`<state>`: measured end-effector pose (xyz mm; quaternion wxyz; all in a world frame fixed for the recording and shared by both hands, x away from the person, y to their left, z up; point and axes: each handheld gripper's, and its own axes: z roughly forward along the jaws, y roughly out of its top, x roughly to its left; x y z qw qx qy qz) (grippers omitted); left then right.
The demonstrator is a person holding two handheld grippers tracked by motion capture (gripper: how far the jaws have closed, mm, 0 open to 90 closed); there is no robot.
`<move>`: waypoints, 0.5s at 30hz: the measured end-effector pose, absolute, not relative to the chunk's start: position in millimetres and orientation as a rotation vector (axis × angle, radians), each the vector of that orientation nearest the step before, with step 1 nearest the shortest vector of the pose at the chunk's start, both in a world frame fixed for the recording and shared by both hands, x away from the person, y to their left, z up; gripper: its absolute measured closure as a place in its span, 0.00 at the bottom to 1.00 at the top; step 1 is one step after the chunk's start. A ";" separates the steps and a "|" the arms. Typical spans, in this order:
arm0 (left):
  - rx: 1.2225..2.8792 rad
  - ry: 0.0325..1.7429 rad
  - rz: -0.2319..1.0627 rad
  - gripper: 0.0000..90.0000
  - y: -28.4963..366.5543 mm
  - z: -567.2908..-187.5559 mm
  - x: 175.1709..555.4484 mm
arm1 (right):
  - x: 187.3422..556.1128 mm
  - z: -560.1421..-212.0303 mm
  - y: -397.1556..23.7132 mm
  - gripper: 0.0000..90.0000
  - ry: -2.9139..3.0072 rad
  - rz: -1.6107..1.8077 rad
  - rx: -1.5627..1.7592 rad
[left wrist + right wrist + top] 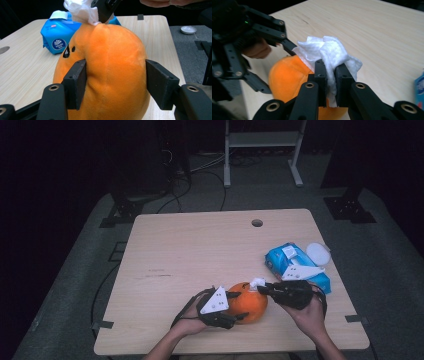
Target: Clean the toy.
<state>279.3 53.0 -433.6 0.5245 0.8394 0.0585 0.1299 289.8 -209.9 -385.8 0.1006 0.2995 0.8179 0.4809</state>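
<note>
High view, toy: an orange plush toy (247, 301) is being held near the 6 o'clock edge of the wooden table (200, 245), between the two tools.
High view, left gripper (235, 306): it is being pressed in from the toy's 9 o'clock side, its jaws clamped on the plush.
High view, right gripper (261, 287): it is being held at the toy's 1 o'clock, clenched on a white wipe (257, 282) that is touching the toy's top.
Left gripper view, toy (112, 75): it is being squeezed between the two black pads (75, 83), the fabric dented at each side; the wipe (81, 11) is being pressed at its 12 o'clock.
Right gripper view, wipe (329, 53): it is being pinched between the closed jaws, the toy (287, 75) lying just beneath at 8 o'clock.
Surface: a blue wipes pack (295, 265) is lying at the table's 3 o'clock edge, a white lid (318, 253) just beside it.
Room: grey floor (390, 250), trailing cables and a white frame (262, 140) are being shown at 12 o'clock in darkness.
</note>
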 end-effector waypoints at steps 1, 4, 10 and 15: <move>2.016 0.125 0.311 0.41 52.1 -433.9 278.6 | 287.7 -385.2 -208.5 0.90 2.423 1.420 0.872; 2.031 0.090 0.316 0.41 50.6 -434.4 276.3 | 283.8 -382.8 -201.7 0.90 2.441 1.424 0.820; 2.035 0.077 0.322 0.41 48.4 -435.0 274.9 | 290.6 -388.0 -200.1 0.90 2.445 1.404 0.851; 2.003 0.139 0.308 0.37 50.3 -435.1 278.9 | 292.9 -388.9 -208.7 0.91 2.451 1.376 0.877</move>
